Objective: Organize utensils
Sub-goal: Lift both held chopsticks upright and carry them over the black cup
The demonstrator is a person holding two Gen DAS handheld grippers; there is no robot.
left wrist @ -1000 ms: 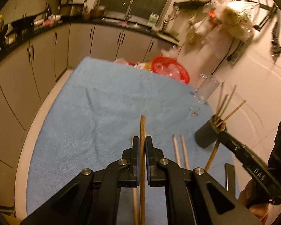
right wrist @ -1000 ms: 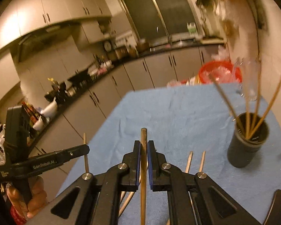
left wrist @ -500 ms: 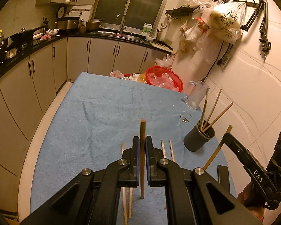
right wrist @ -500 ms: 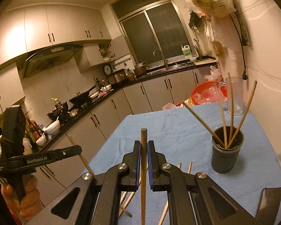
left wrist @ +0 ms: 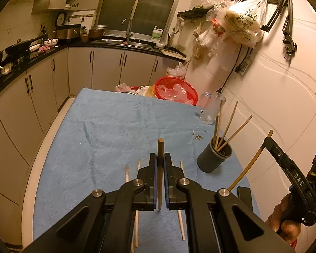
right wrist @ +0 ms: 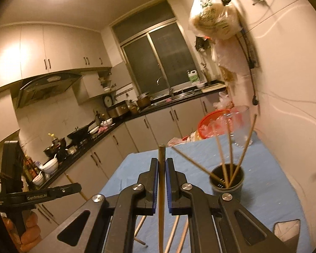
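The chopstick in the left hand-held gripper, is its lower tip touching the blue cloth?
Cannot tell. In the left wrist view, the chopstick ends between the left hand-held gripper fingers, overlapping the blue cloth; no gap or contact shows.

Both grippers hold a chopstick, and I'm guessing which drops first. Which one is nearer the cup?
Right. The right gripper is raised just beside the cup; the left gripper sits farther off, over the loose chopsticks.
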